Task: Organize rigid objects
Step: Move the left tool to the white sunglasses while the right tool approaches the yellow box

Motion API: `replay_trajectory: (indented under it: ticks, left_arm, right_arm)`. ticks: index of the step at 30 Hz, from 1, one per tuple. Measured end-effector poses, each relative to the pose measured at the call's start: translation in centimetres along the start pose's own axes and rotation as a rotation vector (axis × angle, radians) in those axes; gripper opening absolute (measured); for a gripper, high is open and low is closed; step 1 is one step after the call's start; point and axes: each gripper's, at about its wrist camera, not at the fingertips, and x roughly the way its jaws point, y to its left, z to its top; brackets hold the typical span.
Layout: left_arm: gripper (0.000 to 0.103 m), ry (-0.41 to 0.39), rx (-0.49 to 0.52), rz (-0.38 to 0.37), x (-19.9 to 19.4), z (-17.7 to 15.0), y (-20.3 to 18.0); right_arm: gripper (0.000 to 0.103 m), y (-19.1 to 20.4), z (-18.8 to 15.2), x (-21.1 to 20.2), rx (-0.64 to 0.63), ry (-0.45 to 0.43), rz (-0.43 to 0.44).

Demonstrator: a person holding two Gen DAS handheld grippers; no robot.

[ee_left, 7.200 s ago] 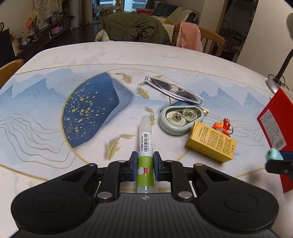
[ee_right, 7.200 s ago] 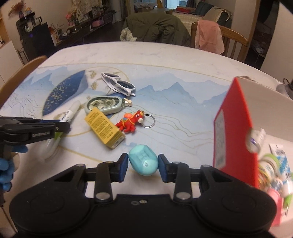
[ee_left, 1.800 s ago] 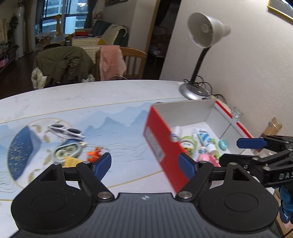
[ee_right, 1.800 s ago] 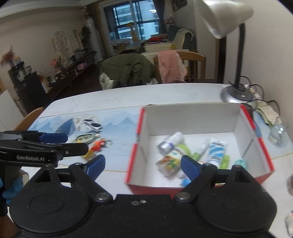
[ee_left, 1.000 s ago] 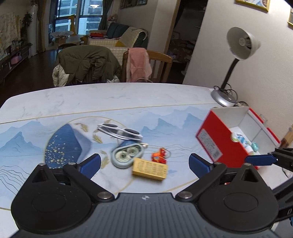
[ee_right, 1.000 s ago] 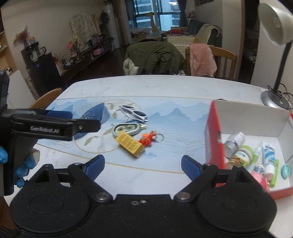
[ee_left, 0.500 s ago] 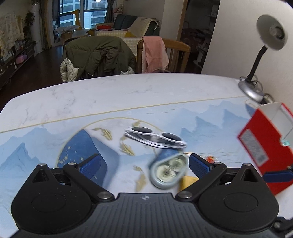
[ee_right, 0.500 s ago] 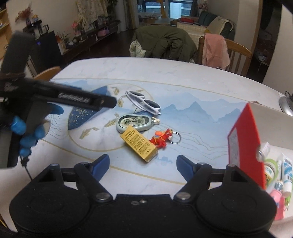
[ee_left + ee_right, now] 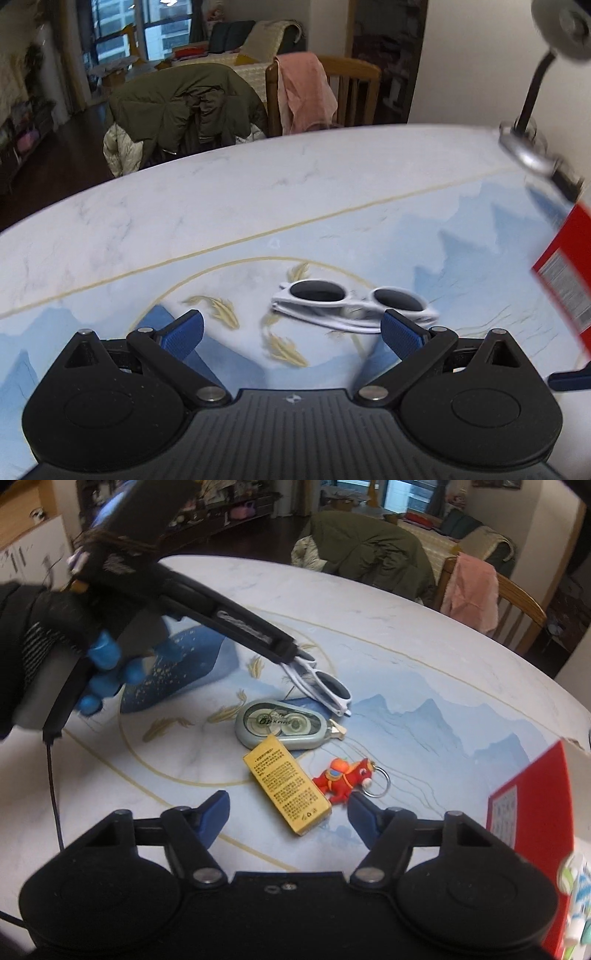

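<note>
Beyond my surface (image 9: 229,206), marbled white with a blue mountain print and gold lines, a chair at twelve o'clock wears an olive jacket (image 9: 184,107). At one o'clock a wooden chair (image 9: 351,88) carries a pink cloth (image 9: 306,92). Further back I see a sofa with a pale throw (image 9: 266,33) and dark windows (image 9: 122,29) at eleven. A desk lamp (image 9: 554,22) rises at two o'clock against a white wall (image 9: 472,62). The floor is dark wood (image 9: 66,140).

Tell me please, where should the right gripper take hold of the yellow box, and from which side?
Grip the yellow box across its short width, on the two long side faces, coming from above. It lies flat, its long axis running away between the right gripper fingers, whose jaws are closing without touching it yet. The orange horse keychain crowds its right side.
</note>
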Motion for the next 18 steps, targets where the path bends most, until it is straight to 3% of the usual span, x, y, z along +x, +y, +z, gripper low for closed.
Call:
replay_trajectory:
  ticks: [7,13,18]
  left_arm:
    - [0.103,0.015,0.021,-0.008,2.0,-0.3,1.0]
    - [0.103,0.002,0.101,-0.127,1.5,0.3,1.4]
    - [0.103,0.050,0.200,-0.182,3.3,1.3,0.8]
  right_arm:
    - [0.063,0.3,0.5,1.2,-0.052,0.011,0.002]
    - [0.062,0.7,0.4,1.7,-0.109,0.015,0.029]
    - [0.062,0.5,0.8,2.6,-0.138,0.022,0.024]
